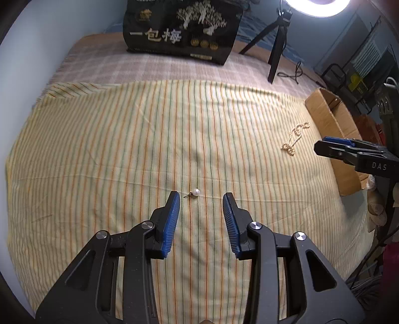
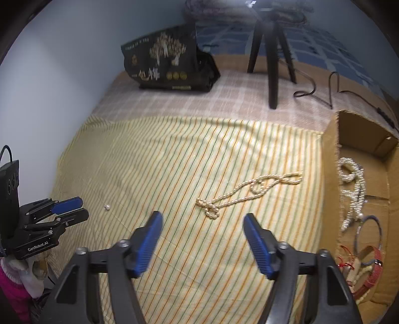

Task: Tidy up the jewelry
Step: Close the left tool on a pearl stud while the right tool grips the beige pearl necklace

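Left gripper [image 1: 201, 198]: jaws spread wide, nothing between the blue pads; it hovers over the cloth just short of the pearl earring.
Right gripper [image 2: 202, 219]: jaws wide apart and empty, aimed at the pearl necklace.
Pearl earring [image 1: 195, 193]: lies on the cloth just ahead of the left fingertips, nearer the left pad; long axis runs roughly left to right, white pearl to the right, thin metal post pointing left.
Pearl necklace [image 2: 245, 193]: loose knotted strand on the cloth ahead of the right gripper, long axis slanting from near-left to far-right, toward the box.
Cardboard box [image 2: 330, 174]: at the cloth's right edge, holding a silvery bead strand [image 2: 352, 184] and bangles [image 2: 369, 245].
Surface: yellow striped cloth [image 1: 124, 149] laid over a pale checked blanket [image 1: 139, 67].
Room: black snack bag [image 1: 182, 30] and a tripod [image 1: 276, 42] at the far end, pale blue wall, ring light [image 1: 316, 7] above.
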### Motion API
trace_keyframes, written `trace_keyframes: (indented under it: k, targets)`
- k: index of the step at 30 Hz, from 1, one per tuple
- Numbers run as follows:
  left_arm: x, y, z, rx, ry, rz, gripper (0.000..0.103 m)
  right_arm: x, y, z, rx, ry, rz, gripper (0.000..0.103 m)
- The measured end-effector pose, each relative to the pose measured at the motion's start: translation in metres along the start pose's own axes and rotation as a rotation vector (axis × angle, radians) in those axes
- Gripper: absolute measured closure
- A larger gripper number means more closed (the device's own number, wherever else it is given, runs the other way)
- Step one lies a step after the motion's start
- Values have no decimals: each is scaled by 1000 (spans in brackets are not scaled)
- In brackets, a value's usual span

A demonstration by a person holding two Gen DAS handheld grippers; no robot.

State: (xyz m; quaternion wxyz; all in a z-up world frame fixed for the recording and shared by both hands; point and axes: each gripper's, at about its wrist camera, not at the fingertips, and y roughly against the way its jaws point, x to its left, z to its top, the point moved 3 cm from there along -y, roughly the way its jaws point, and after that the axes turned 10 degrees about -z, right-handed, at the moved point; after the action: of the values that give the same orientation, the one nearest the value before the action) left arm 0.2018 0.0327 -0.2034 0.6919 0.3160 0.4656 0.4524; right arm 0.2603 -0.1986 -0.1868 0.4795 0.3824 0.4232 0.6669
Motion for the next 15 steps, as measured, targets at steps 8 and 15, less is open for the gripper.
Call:
trace_keyframes:
  k: [8,15]
  targets:
    - [6,-17,3,40,-8,18,67,8,-17,5,23,0,-9,55]
    - [14,-32,8,56,-5,42,67,12,-29,9,38,4,-24,63]
